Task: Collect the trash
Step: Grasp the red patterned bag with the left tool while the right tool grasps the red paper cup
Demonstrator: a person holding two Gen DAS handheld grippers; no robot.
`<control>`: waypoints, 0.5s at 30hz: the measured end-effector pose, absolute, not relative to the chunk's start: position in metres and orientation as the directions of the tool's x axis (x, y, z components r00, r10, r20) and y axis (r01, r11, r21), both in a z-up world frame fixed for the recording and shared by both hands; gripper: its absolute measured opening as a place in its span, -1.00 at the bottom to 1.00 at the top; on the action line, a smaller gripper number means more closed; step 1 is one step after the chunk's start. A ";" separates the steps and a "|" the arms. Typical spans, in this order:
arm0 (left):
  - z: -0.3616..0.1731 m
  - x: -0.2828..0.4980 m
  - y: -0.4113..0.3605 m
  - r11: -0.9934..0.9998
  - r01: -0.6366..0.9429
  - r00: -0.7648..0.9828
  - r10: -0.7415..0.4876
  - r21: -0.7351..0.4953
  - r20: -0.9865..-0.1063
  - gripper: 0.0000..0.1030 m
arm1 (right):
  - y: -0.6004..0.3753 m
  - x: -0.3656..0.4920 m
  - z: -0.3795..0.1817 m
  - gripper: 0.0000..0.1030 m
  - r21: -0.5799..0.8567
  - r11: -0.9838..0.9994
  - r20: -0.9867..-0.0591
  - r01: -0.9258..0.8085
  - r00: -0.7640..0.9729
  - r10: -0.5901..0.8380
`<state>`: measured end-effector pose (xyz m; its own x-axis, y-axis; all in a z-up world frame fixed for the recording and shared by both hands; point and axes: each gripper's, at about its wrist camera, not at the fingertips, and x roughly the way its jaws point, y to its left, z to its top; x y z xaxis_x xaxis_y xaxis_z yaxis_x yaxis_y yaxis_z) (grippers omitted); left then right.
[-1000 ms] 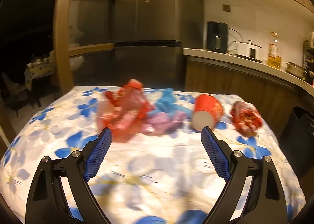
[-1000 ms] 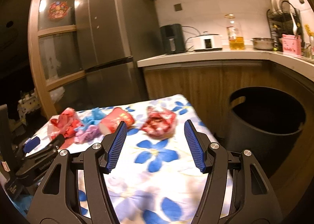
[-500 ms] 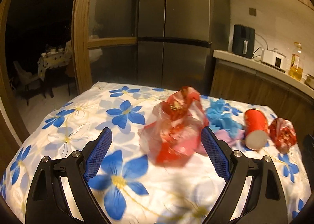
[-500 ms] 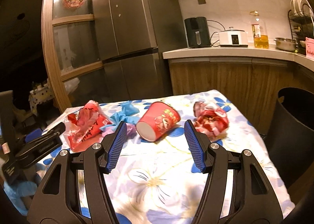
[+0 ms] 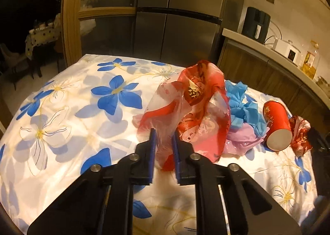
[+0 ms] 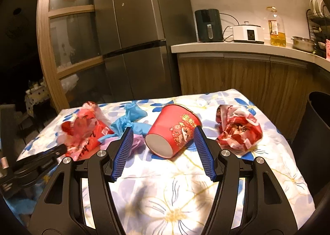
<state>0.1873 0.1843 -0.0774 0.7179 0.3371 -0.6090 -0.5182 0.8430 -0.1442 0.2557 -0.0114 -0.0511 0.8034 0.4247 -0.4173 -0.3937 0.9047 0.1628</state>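
Red-and-clear plastic bag [image 5: 191, 111]: crumpled on flowered tablecloth [image 5: 68, 115], near edge pinched for lifting.
Left gripper [image 5: 164, 148]: jaws closing, film between the pads, narrow gap left.
Red paper cup [image 6: 174, 132]: on its side, base toward camera, lined up for a sideways grasp.
Right gripper [image 6: 162, 150]: jaws well apart, straddling the cup's line, nothing held.
Blue and pink scraps [image 5: 241, 109]: between bag and cup, touching the bag.
Crumpled red wrapper [image 6: 239, 129]: beside cup, nearest the bin.
Black bin [image 6: 315, 127]: off table's right edge, likely drop point.
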 end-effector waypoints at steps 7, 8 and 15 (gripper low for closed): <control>-0.066 0.160 0.179 0.820 -0.535 0.767 0.369 -0.204 -0.525 -0.92 | 0.002 0.280 -0.061 0.45 0.176 0.920 -0.456 -0.351 0.799 0.392; -0.065 0.155 0.178 0.814 -0.540 0.771 0.378 -0.213 -0.512 -0.92 | 0.004 0.284 -0.062 0.46 0.179 0.920 -0.461 -0.349 0.796 0.392; -0.064 0.145 0.179 0.809 -0.532 0.791 0.369 -0.250 -0.488 -0.92 | 0.022 0.301 -0.071 0.46 0.164 0.924 -0.503 -0.346 0.776 0.380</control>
<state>0.1449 0.1793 -0.0641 0.7911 0.3690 -0.4878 -0.5316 0.8093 -0.2500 0.3006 0.0224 -0.0708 0.7762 0.3804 -0.5028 -0.3464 0.9236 0.1641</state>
